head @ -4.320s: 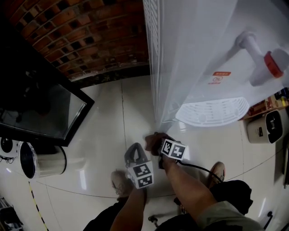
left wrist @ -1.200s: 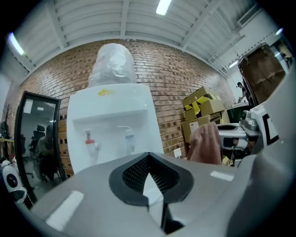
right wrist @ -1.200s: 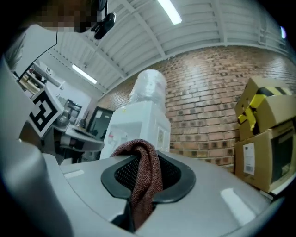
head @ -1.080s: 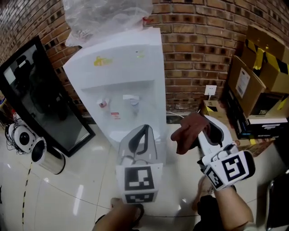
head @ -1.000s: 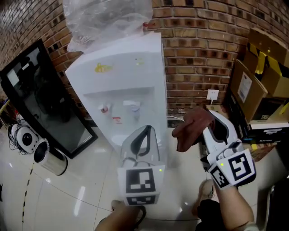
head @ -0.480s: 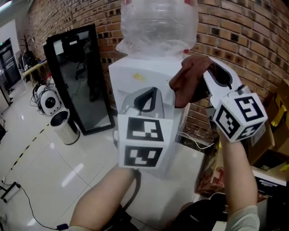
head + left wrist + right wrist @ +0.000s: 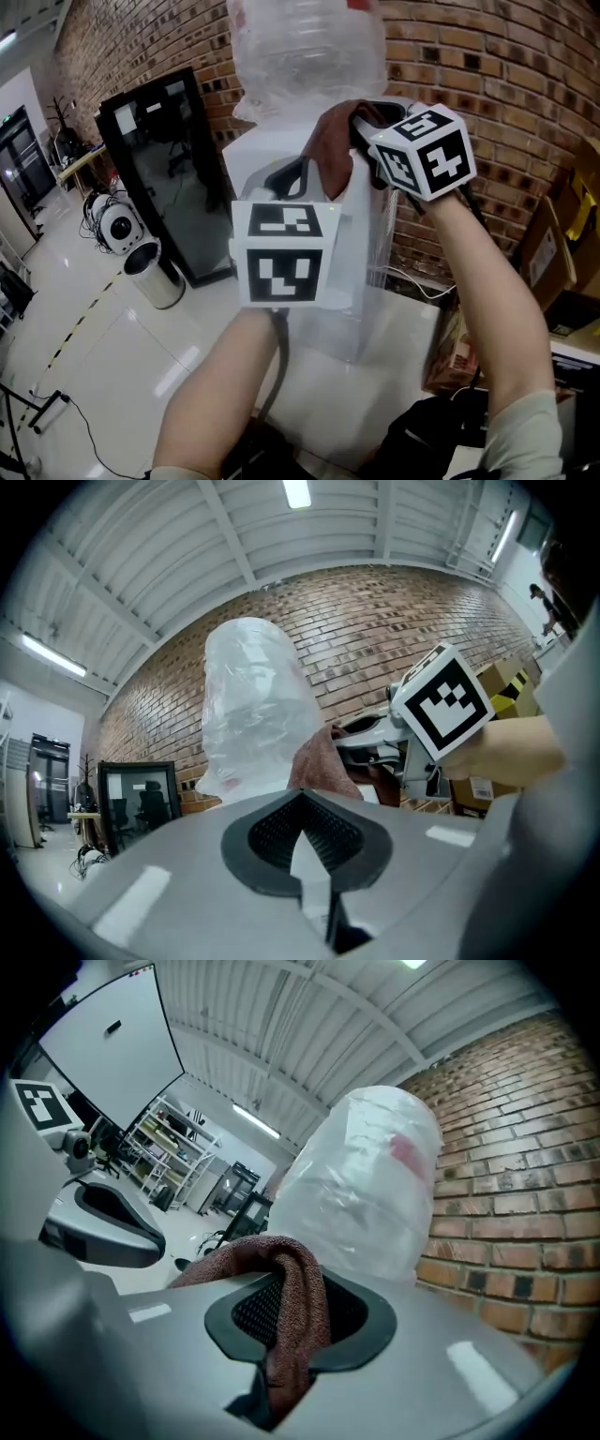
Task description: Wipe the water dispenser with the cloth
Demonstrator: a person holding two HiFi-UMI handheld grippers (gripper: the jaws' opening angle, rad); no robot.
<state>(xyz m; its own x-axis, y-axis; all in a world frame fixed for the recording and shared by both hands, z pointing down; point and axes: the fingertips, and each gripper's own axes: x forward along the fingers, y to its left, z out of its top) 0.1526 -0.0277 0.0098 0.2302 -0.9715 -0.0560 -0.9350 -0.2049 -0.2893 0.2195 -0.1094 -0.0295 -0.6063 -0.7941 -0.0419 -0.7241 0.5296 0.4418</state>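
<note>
Right tongs point(image 7: 361, 120) pinch the cloth point(image 7: 330, 155) by the bottle point(image 7: 305, 52) atop the water dispenser point(image 7: 248, 155), left tongs point(image 7: 302, 829) pressed together, empty; advise laying the cloth flat on the top panel and wiping with even strokes.

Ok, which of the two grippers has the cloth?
The right gripper: its jaws are clamped on the reddish-brown cloth, which drapes over them. The left gripper, shut beside it, holds nothing.

Wall point(image 7: 525, 56): built of red brick
Floor point(image 7: 112, 375): laid with glossy white tiles
Cabinet point(image 7: 159, 169): black, glass-fronted, stood against the wall
Ceiling point(image 7: 234, 527): lit by strip lights point(image 7: 297, 491)
</note>
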